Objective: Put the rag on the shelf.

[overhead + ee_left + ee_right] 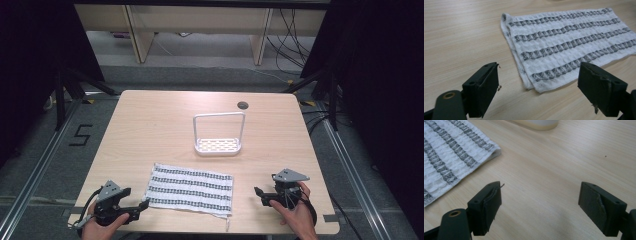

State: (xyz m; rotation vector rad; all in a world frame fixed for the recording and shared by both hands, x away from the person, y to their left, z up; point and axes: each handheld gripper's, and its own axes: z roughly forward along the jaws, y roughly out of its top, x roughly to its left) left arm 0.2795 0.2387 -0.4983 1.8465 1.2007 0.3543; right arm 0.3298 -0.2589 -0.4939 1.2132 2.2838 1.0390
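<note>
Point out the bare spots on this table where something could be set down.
The wooden table is bare across its left half, beside and behind the white rack, and along the right edge past the cable hole. A bare strip separates the rack from the striped towel. The front edge is crowded: towel flanked by the left claw and right claw.

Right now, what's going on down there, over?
Left claw open at towel corner. Right claw open, off the cloth. Towel flat, folded. White rack behind, nothing blocking.

A white wire-framed rack with a perforated tray base (218, 145) stands upright on the pale wooden desk (150, 125), right of centre. A round dark cable hole (243, 105) sits at the far edge.
</note>
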